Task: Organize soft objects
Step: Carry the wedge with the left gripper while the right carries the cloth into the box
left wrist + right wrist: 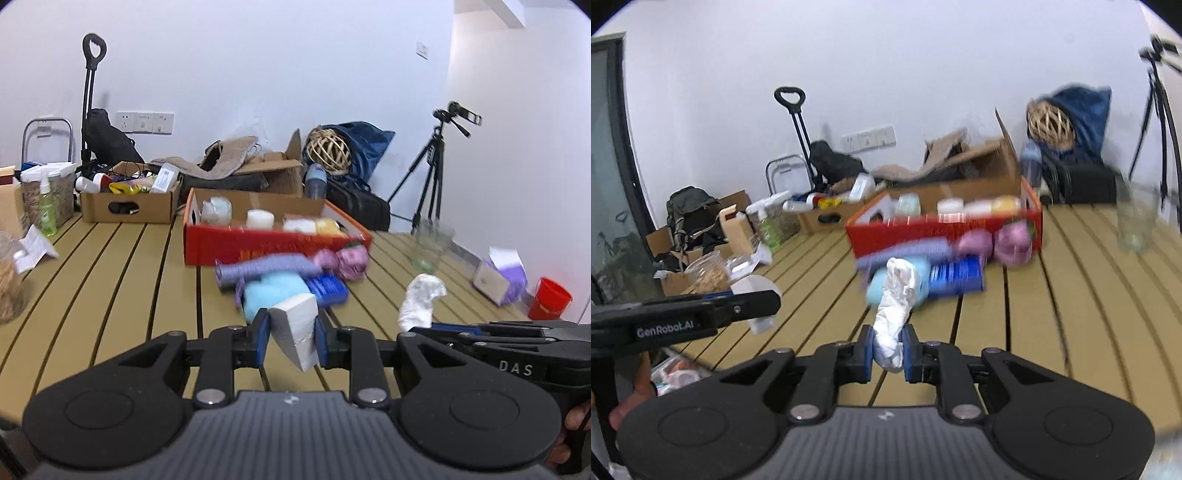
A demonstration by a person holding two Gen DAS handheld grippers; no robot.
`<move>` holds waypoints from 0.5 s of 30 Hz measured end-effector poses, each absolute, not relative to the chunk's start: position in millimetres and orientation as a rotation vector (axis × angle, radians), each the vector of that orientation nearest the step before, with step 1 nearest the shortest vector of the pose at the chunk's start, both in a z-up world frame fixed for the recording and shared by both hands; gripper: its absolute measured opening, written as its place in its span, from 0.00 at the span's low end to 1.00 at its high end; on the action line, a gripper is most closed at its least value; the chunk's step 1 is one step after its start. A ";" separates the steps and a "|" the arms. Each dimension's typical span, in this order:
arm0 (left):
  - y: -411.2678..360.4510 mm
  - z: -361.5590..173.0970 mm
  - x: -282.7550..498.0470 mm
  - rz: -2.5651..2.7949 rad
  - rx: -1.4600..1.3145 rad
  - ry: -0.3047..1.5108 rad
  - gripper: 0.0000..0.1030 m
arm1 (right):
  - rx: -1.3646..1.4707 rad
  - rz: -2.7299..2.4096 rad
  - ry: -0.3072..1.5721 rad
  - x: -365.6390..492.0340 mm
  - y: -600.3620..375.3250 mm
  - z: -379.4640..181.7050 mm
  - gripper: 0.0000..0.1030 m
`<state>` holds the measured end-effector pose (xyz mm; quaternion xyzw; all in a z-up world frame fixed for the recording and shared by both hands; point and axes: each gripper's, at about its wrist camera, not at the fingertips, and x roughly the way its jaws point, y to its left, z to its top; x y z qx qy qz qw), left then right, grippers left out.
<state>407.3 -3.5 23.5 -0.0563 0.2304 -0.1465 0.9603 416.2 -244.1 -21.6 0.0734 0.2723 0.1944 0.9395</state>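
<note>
Left wrist view first. The left gripper (291,332) pinches one white foam block (297,332) between its blue pads, block tilted with a corner sticking up. It points slightly downward over the slatted table (110,266). Straight ahead, close by, sits one pale blue plush (271,291), with one purple knitted tube (266,267) lying across behind it, one blue packet (328,290) just to its right, and two pink yarn balls (341,260) beyond that. Further ahead is one red box (258,247), holding four pale soft items in a row as far as the view lets one count. Off to the right, the right gripper (436,326) comes in side-on, gripping one crumpled white cloth (421,301) that sticks up from it. One clear glass (430,245) stands further out on that side. Left of the tool there's loads of bare table.

Right wrist view, pretty blurry. The right gripper (888,349) has its pads pressed onto the white cloth (897,295), which rises up ahead of the jaws. Same pile lies right behind it: blue plush (877,288), blue packet (955,278), two pink balls (995,243), red box (942,225). The left gripper (757,302) pokes in from the left with the foam block (755,286). A hand (628,402) shows at the lower left edge. Open table runs to the right, up to the glass (1136,225) near the far edge.
</note>
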 end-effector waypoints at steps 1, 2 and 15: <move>1.1 31.0 424.7 -0.296 -0.127 0.463 0.25 | 0.129 0.392 0.539 431.7 -242.4 -14.2 0.14; 5.3 38.2 439.8 -0.296 -0.132 0.456 0.25 | 0.109 0.391 0.524 448.1 -240.6 -6.7 0.14; 6.1 40.0 733.2 -0.248 -0.056 0.650 0.27 | 0.014 0.435 0.744 777.7 -178.7 6.9 0.15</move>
